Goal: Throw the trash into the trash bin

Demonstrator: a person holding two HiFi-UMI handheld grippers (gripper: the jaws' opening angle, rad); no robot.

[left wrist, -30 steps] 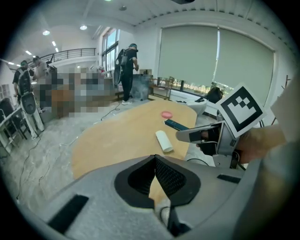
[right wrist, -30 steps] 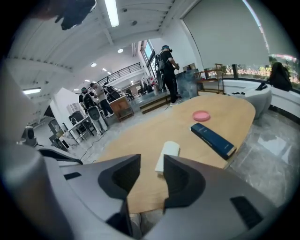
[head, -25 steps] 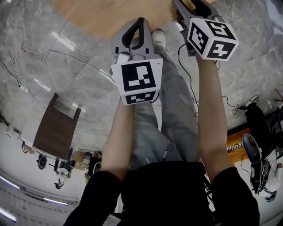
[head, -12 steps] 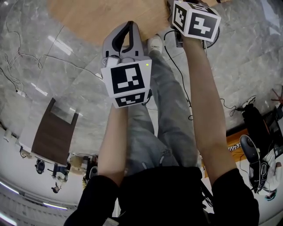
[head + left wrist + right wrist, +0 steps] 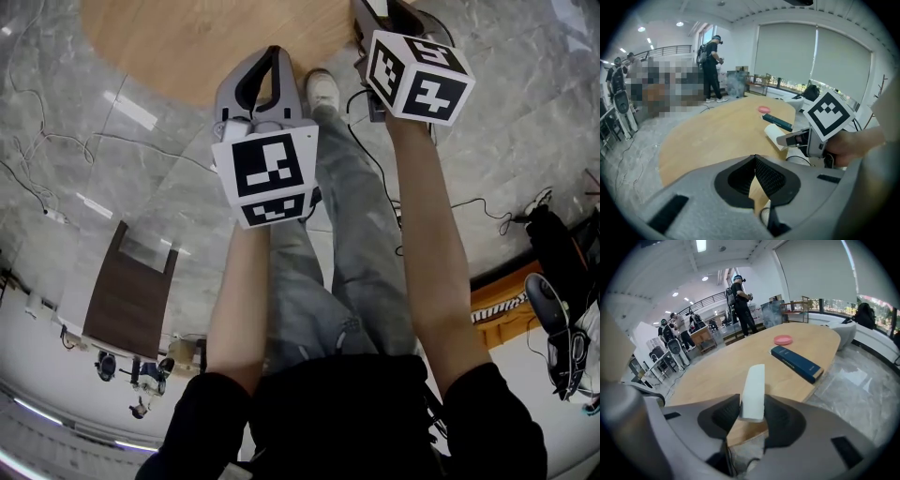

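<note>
A white, flat, roll-like piece of trash point(image 5: 753, 390) stands at the near edge of the round wooden table point(image 5: 722, 366). It sits between the pads of my right gripper point(image 5: 752, 414), whose jaws have just been closing and now touch it on both sides. In the left gripper view the same white piece point(image 5: 776, 136) shows beside the right gripper's body. My left gripper point(image 5: 755, 160) hangs over the table edge with its pad tips together and nothing in them. The head view shows the left gripper point(image 5: 270, 58) near the table point(image 5: 187, 47), and the right gripper's marker cube point(image 5: 419, 75).
A dark blue book point(image 5: 797, 363) and a pink dish point(image 5: 783, 340) lie farther back on the table. Cables trail over the grey marble floor point(image 5: 112, 150) around my feet. People and equipment stand beyond the table.
In the head view the right gripper has shifted a little left, toward the table edge. The left gripper has hardly moved. More of the table now shows at the top.
</note>
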